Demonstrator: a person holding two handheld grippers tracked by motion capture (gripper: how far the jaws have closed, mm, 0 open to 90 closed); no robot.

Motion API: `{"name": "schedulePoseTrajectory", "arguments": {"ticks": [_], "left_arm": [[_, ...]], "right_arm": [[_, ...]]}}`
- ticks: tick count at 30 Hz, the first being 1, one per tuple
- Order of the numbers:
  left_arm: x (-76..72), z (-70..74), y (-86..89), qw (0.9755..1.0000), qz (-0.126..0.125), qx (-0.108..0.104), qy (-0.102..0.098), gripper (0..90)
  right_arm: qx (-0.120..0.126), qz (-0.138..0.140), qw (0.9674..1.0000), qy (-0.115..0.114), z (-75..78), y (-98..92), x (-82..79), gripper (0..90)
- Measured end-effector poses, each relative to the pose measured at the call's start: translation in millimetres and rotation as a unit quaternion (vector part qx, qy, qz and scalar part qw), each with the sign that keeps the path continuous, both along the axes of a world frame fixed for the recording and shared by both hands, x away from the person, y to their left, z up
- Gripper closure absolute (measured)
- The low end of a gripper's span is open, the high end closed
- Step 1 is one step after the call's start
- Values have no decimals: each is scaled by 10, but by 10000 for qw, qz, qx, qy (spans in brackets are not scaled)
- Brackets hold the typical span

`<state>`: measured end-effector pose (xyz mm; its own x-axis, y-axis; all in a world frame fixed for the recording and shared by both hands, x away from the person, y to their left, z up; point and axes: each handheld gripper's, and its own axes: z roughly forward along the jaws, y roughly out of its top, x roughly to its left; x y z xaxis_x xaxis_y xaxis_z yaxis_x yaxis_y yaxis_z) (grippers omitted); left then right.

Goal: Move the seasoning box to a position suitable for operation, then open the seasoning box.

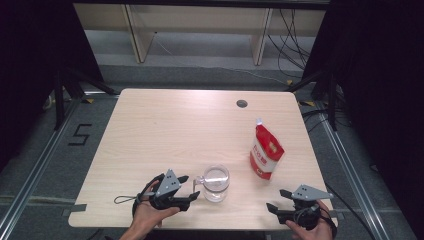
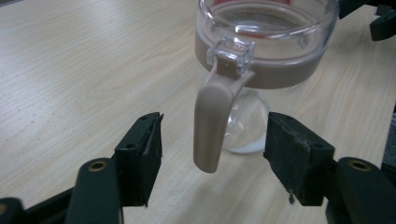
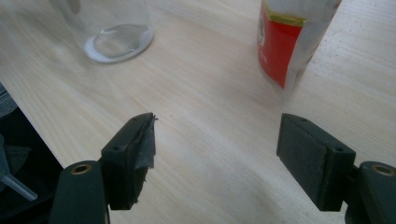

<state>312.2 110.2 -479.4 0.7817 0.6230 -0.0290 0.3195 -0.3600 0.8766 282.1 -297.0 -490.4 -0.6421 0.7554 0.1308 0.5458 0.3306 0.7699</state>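
Left gripper (image 2: 215,154) sits at the near table (image 1: 165,125) edge with its jaws spread; the beige handle (image 2: 212,126) of the clear jug (image 1: 216,183) hangs between the pads, touching neither. Right gripper (image 3: 217,149) rests near the table's right corner, jaws spread and holding nothing. Beyond it, to the jug's right, stands a red-and-white pouch (image 1: 265,152).

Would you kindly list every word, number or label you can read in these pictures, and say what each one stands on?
"5": black mark on the floor left of the table.
Red and white pouch: white print on its red front, too small and blurred to read in the high view; the right gripper view shows only a sliver of print at its edge, unreadable.
Clear jug with beige handle: no text visible.
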Motion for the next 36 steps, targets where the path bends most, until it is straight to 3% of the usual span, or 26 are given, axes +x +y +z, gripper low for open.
{"name": "schedulePoseTrajectory", "arguments": {"ticks": [4,6,11,14,19,22,23,24,27,30,36], "left_arm": [[-25,109,15,9999,-15,75,-130,317],[-33,150,19,9999,-43,20,-108,304],[-35,203,40,9998,-135,56,-125,298],[-43,230,38,9998,-150,-55,-80,309],[-58,268,22,9996,-212,-152,-66,356],[-57,283,34,9993,-274,-220,-152,403],[-71,291,33,9994,-178,-259,-118,442],[-75,308,38,9990,-186,-384,-108,461],[-68,332,39,9986,-205,-449,-177,515],[-54,368,42,9983,-233,-486,-203,693],[-33,421,-2,9977,-287,-461,-397,853]], "right_arm": [[-66,-23,10000,-23,1,1,-12,289],[-115,108,9998,-100,-4,-10,11,289],[-116,108,9998,-98,1,0,6,289],[-146,128,9996,-182,-2,8,6,288],[-95,77,9999,-80,-10,21,-2,289],[-138,118,9998,-78,-18,23,16,288],[-153,11,9999,-20,0,39,-21,289],[-175,106,9998,-89,0,30,-8,288],[-131,137,9997,-130,-6,23,6,288],[-296,178,9992,-217,-4,13,10,289],[-299,196,9988,-337,-5,22,1,297]]}}
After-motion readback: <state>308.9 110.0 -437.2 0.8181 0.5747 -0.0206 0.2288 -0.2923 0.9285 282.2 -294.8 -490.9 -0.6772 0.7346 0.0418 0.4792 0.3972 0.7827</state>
